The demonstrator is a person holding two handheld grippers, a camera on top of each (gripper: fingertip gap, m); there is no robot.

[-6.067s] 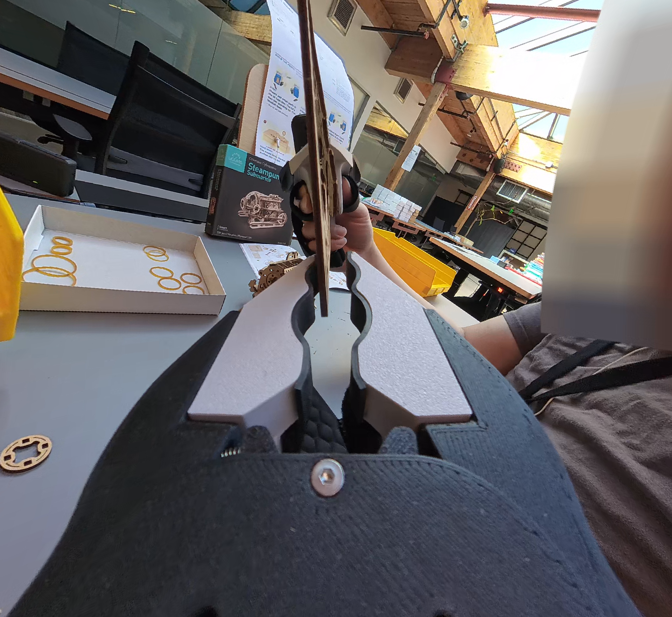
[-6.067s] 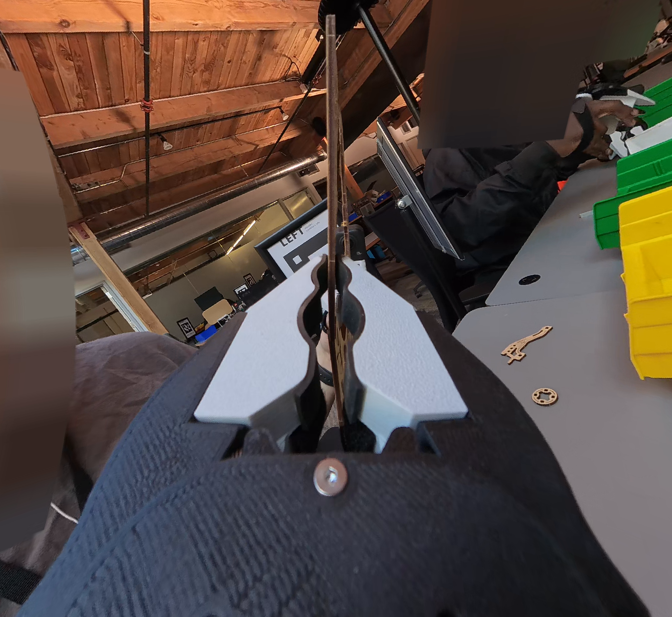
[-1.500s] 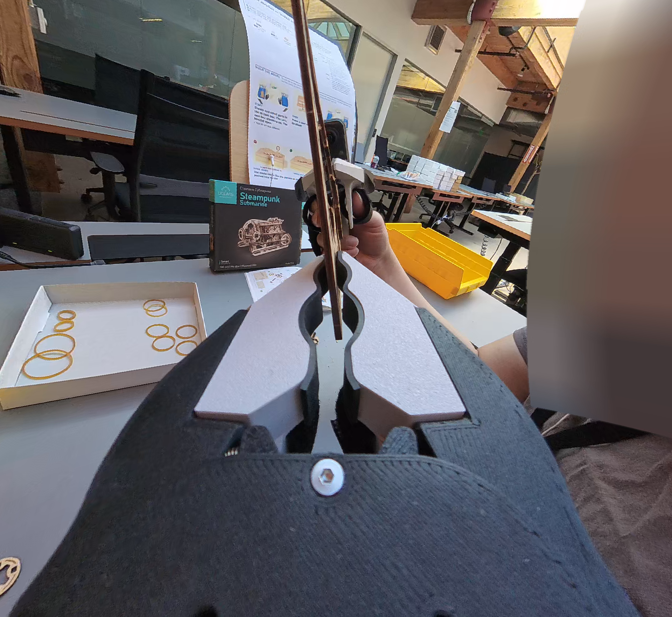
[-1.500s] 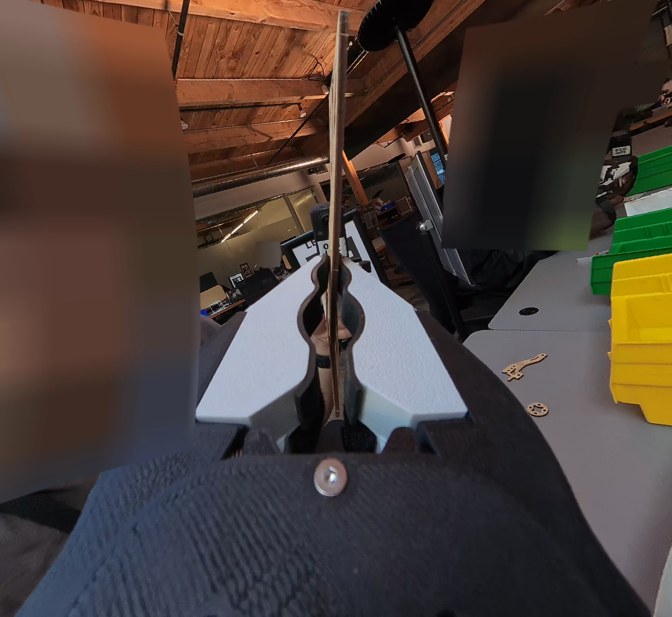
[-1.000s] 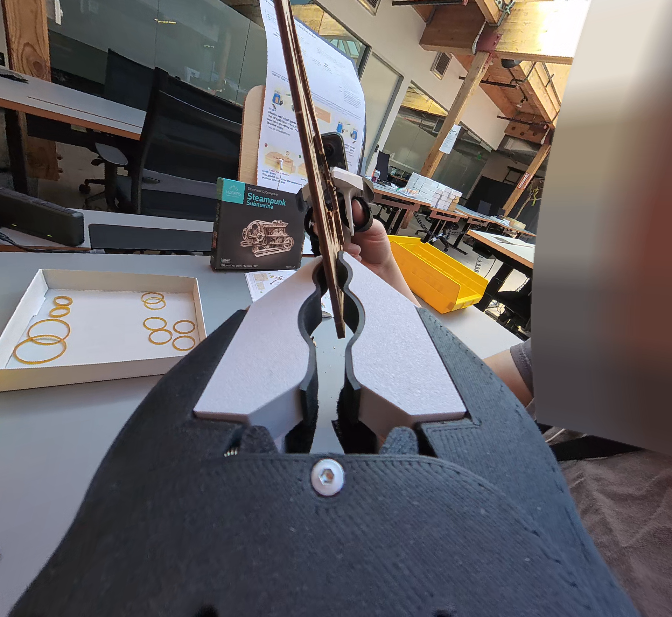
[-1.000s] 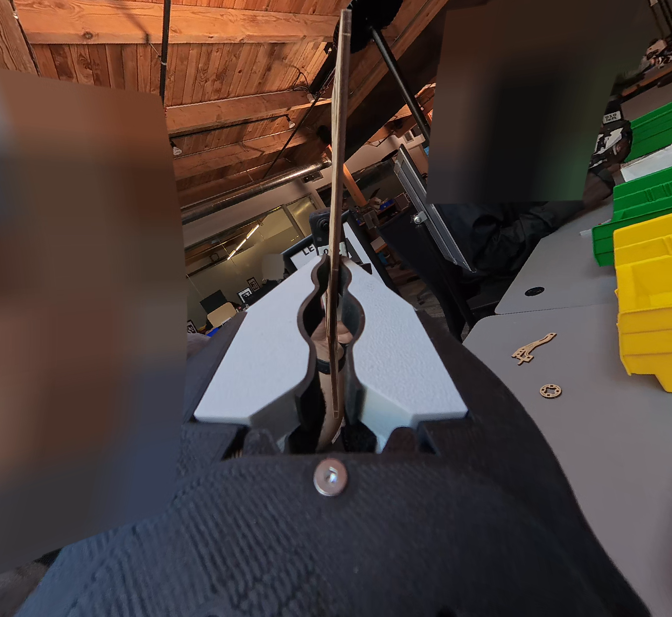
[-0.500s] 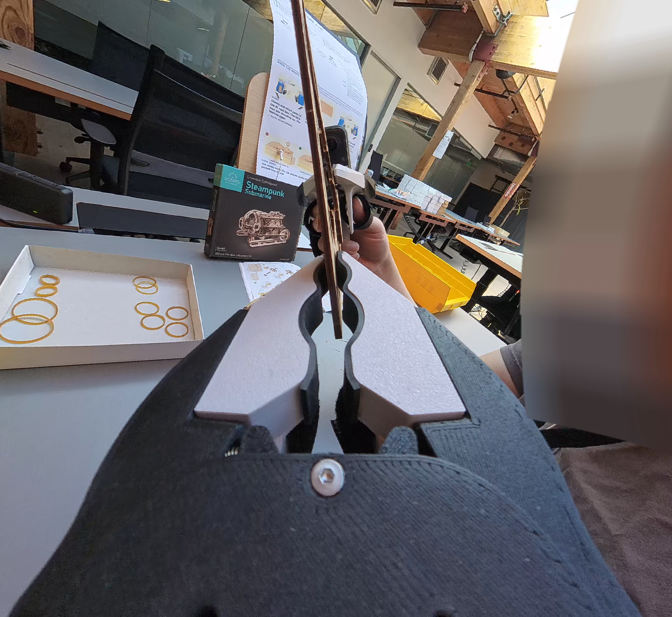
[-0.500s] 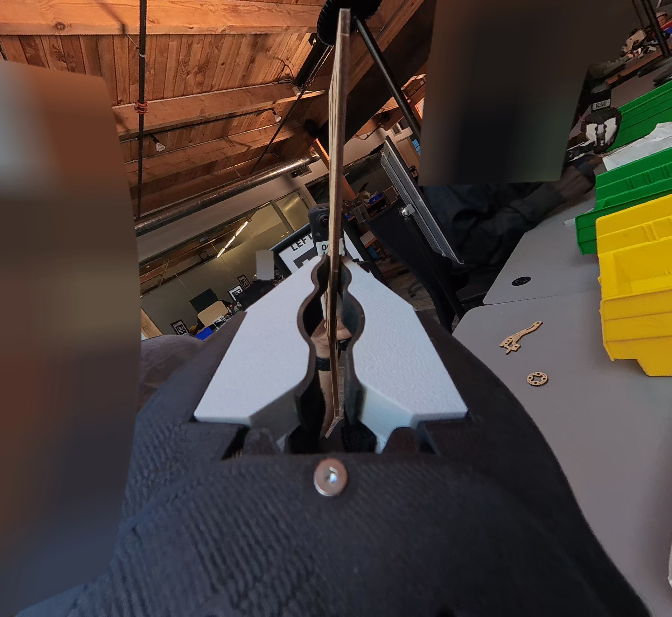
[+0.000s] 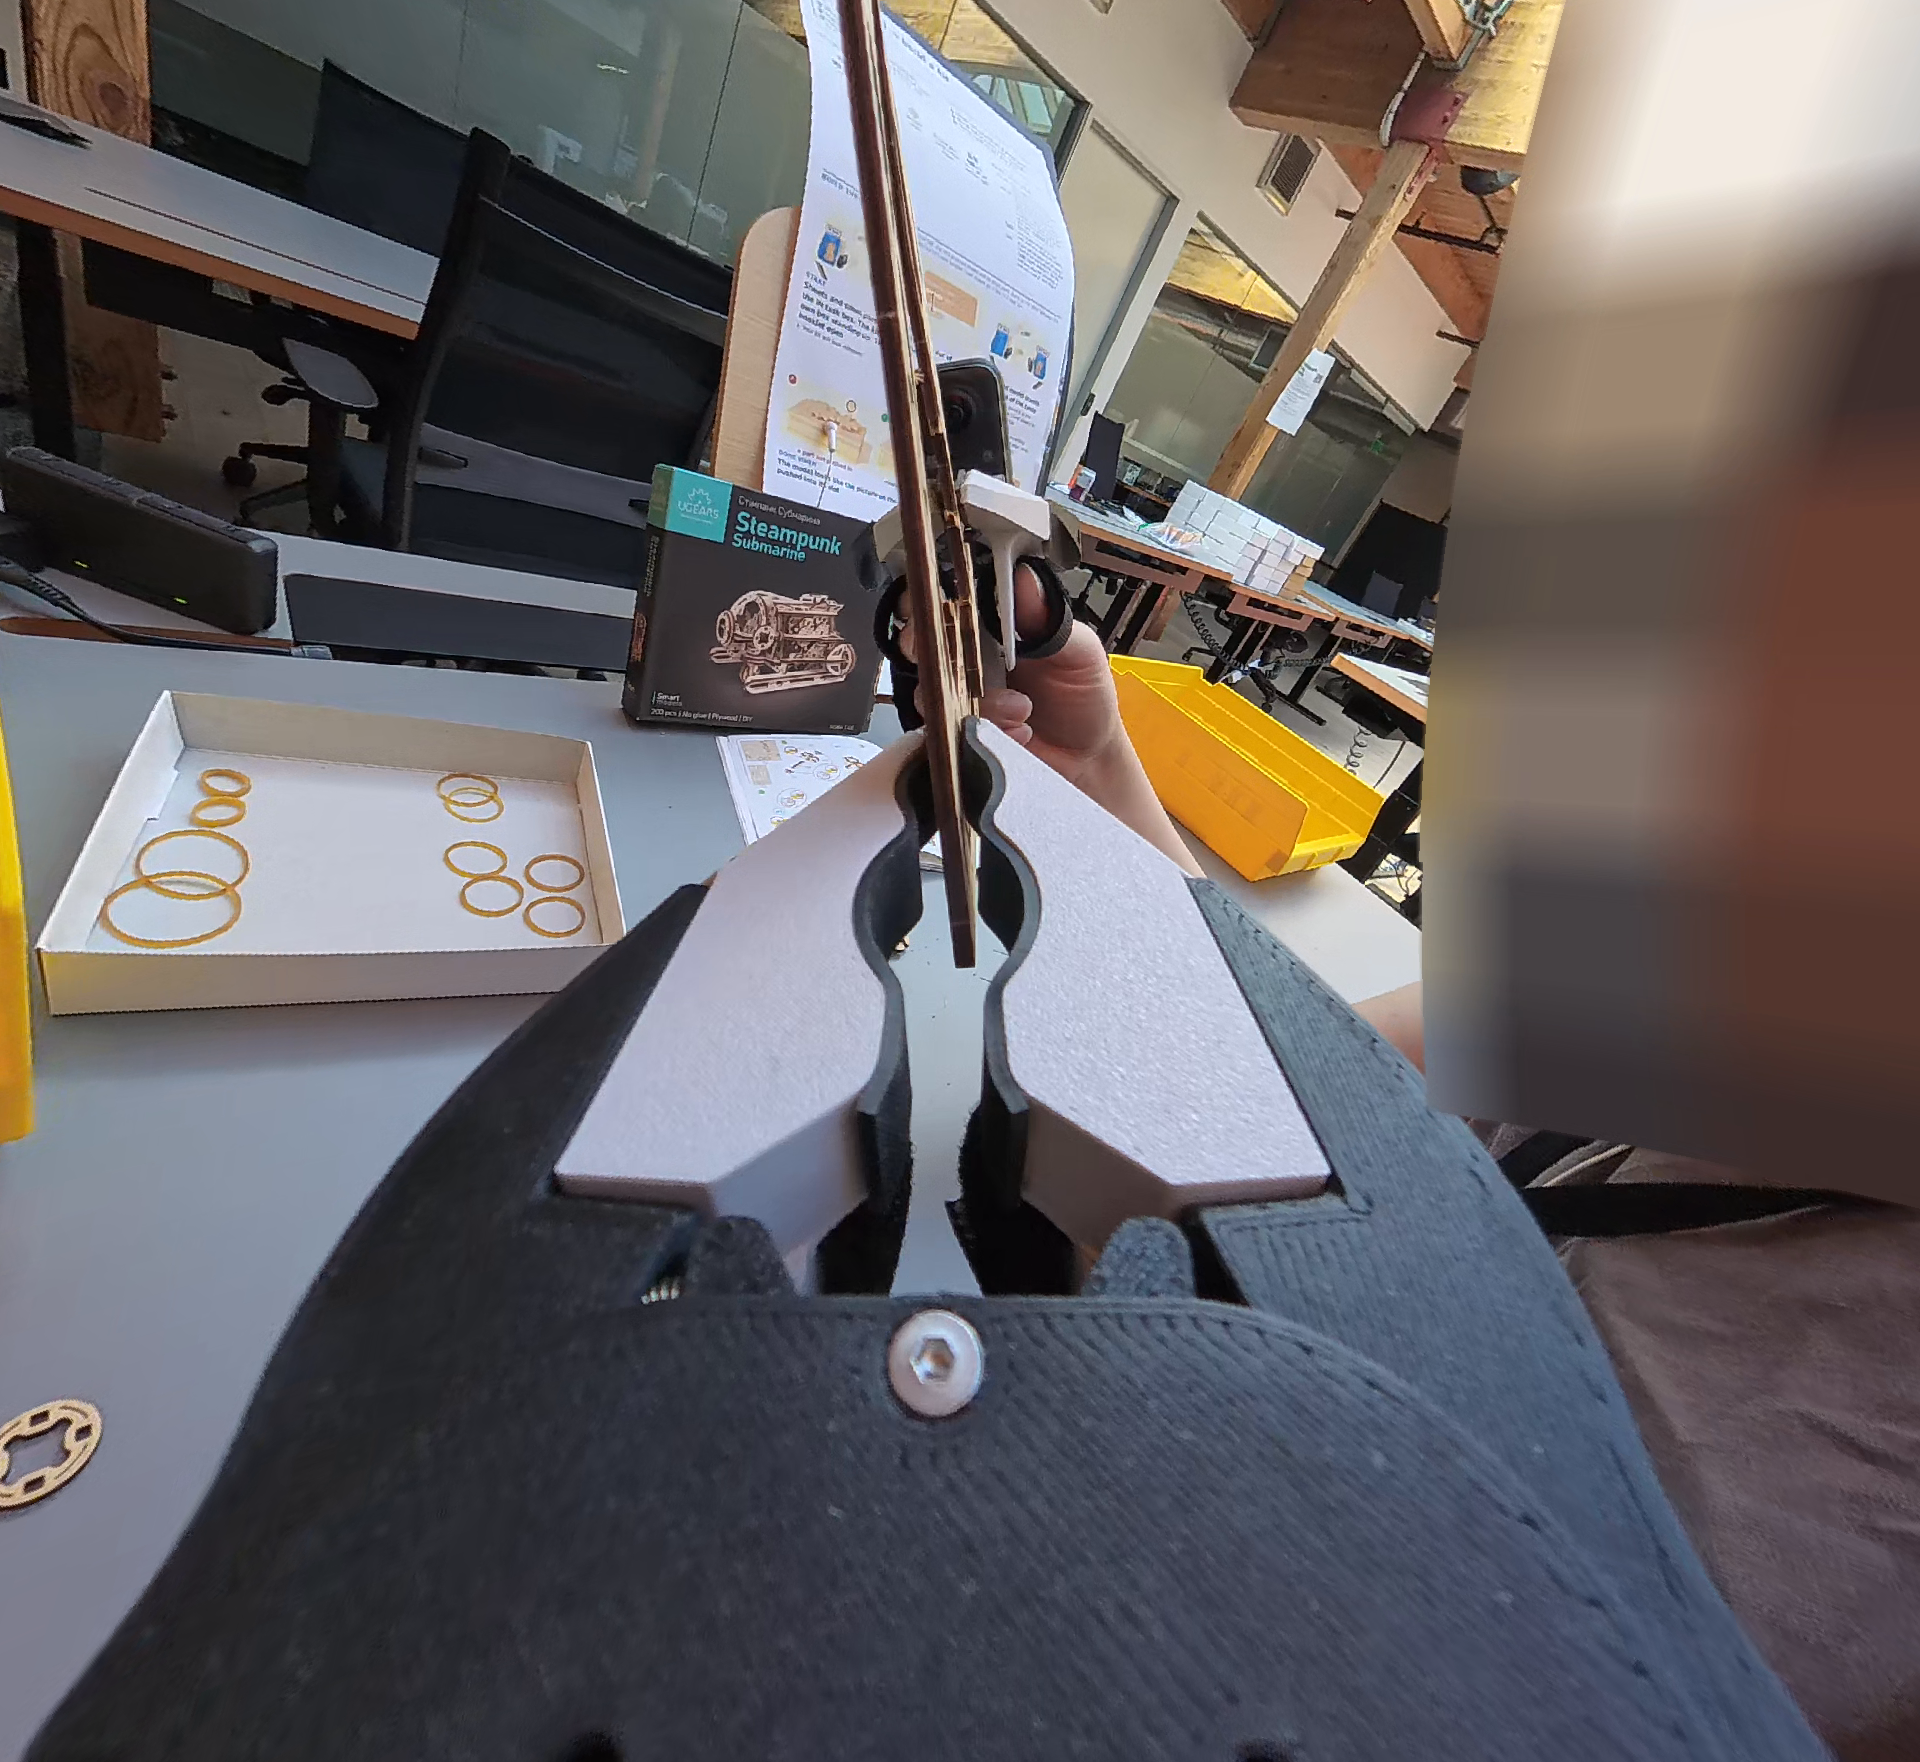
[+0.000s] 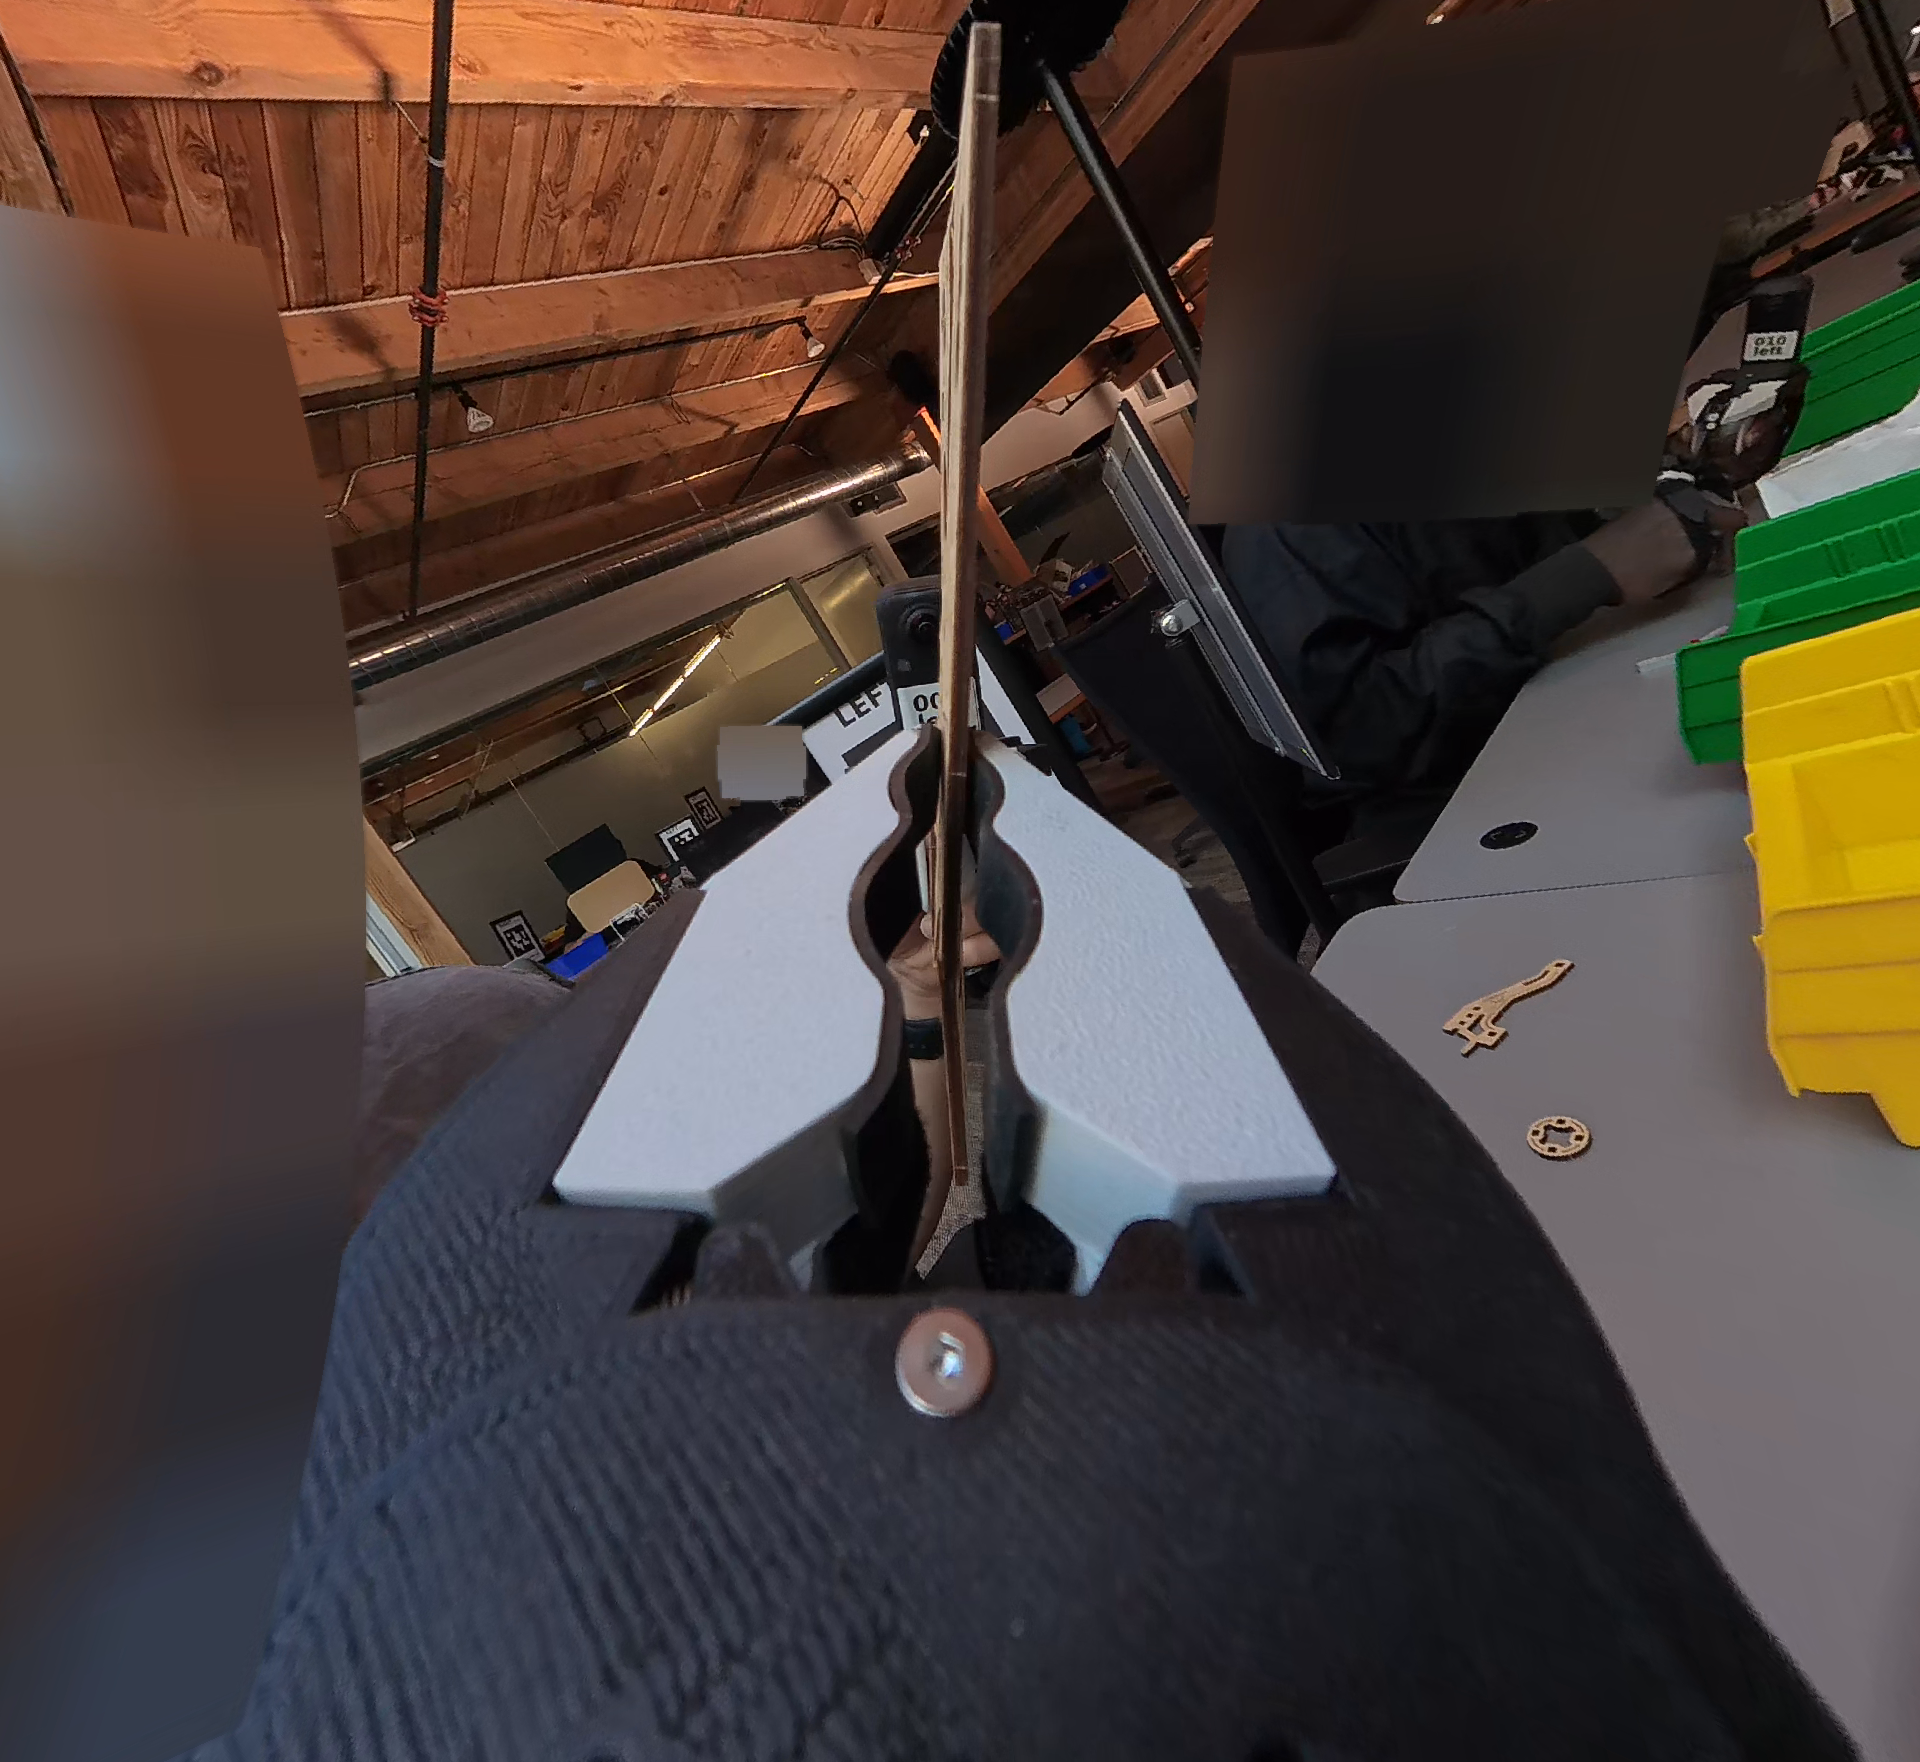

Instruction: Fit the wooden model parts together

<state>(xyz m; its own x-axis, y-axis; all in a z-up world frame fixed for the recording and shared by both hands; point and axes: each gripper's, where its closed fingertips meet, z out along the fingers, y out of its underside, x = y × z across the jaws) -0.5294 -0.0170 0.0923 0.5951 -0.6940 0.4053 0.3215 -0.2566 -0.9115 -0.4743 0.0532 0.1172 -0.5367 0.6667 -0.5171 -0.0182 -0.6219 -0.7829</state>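
A thin wooden sheet of model parts (image 9: 902, 424) stands edge-on and upright, held in the air from both ends. My left gripper (image 9: 948, 744) is shut on its near edge. Beyond it in the left wrist view the right gripper (image 9: 961, 559) and a hand grip the same sheet. In the right wrist view my right gripper (image 10: 951, 756) is shut on the sheet (image 10: 961, 424), which rises toward the ceiling. Loose wooden parts lie on the grey table: a ring piece (image 9: 42, 1463), a bracket (image 10: 1501, 1006) and a small ring (image 10: 1556, 1139).
A white tray (image 9: 94, 985) of yellow rubber bands sits at the left. A dark kit box (image 9: 753, 616), an instruction sheet (image 9: 935, 258) on a stand and a yellow bin (image 9: 1236, 777) stand behind. Yellow (image 10: 1839, 839) and green bins (image 10: 1829, 569) and a seated person are at the right. Left tips to right tips: about 10 cm.
Both grippers stay shut on the sheet. The held sheet has tilted and swayed slightly, and the views have shifted a little; the tray now sits farther right in the left wrist view.
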